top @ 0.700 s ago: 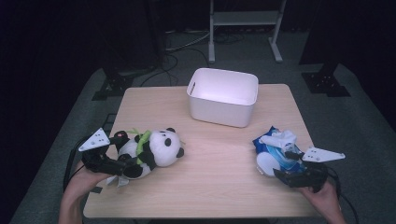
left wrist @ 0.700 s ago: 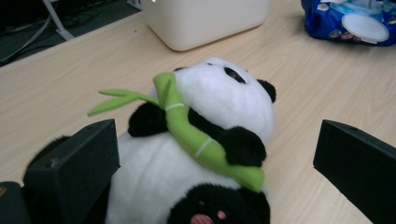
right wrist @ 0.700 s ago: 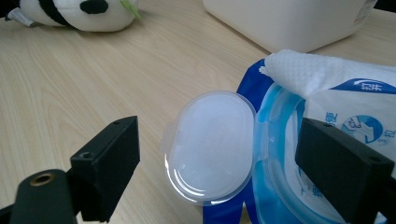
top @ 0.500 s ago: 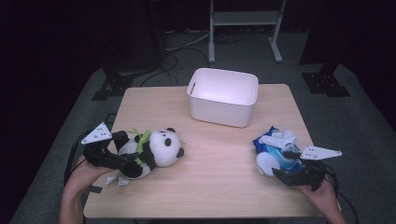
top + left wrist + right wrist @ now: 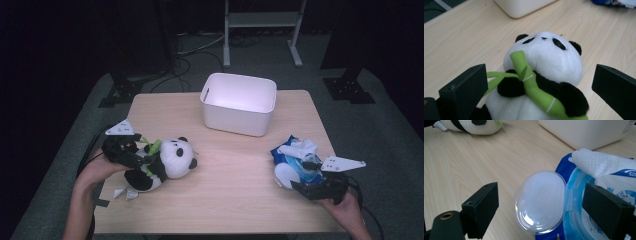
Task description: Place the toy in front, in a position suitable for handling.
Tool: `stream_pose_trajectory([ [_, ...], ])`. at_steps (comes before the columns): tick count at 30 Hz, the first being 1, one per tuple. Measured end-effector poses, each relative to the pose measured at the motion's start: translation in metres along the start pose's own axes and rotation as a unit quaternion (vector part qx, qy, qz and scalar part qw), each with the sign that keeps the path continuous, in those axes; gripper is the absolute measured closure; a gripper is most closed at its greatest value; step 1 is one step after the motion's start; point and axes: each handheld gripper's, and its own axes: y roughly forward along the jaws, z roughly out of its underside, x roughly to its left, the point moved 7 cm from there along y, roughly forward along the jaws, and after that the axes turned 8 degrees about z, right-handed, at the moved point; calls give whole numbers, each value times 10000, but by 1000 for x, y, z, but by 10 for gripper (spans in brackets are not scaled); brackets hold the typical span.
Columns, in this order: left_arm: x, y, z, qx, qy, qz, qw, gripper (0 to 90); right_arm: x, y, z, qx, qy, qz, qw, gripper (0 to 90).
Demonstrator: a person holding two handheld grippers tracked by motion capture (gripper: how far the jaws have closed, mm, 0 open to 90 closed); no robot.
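Observation:
A panda plush (image 5: 175, 157) with a green bamboo stalk (image 5: 534, 85) lies on its back at the table's left. My left gripper (image 5: 145, 160) is over its body, and its open jaws stand on either side of the panda (image 5: 549, 55) without pressing on it. At the right lies a blue wet-wipe pack (image 5: 295, 155) with a white wipe (image 5: 599, 162) sticking out. Its clear flip lid (image 5: 539, 190) is swung open. My right gripper (image 5: 302, 176) is at the pack's near end, open, with the lid between its jaws (image 5: 541, 202) and nothing gripped.
A white plastic bin (image 5: 235, 120) stands at the back middle of the wooden table (image 5: 225, 200). Cables and stand legs (image 5: 260, 55) lie on the dark floor behind. A white tag (image 5: 125, 192) sticks out under the panda.
My left gripper has moved right and away from the table's near edge, onto the panda's body. The right gripper and the wipe pack have stayed put.

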Motion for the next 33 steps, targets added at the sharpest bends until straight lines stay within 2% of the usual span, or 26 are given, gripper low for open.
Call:
stream_pose_trajectory([
  [1,5,7,-2,130,-9,27,9999,0,2,0,0,19,-40,-16,10000,128],
  [5,13,17,-4,270,-64,110,9996,8,4,0,0,25,-89,-34,10000,127],
  [6,13,17,-4,270,-64,110,9996,45,4,0,0,29,-94,-45,9999,128],
  [9,21,24,2,488,-190,128,9985,55,6,0,0,33,-119,-66,9999,128],
  [16,27,26,9,656,-258,177,9974,206,8,2,0,84,-152,-131,9998,128],
  [18,28,26,11,659,-290,205,9972,290,9,3,1,112,-182,-132,9997,128],
  [23,28,26,15,609,-365,215,9972,386,10,4,1,143,-191,-153,9996,128],
  [24,28,25,15,598,-349,218,9974,386,10,4,1,143,-191,-153,9996,128],
  [25,28,25,15,567,-341,221,9976,432,10,4,1,135,-187,-151,9996,128],
  [29,27,24,18,442,-324,315,9980,503,10,4,0,131,-192,-132,9996,128],
  [33,26,24,20,406,-220,263,9986,587,11,4,1,138,-190,-150,9996,128],
])
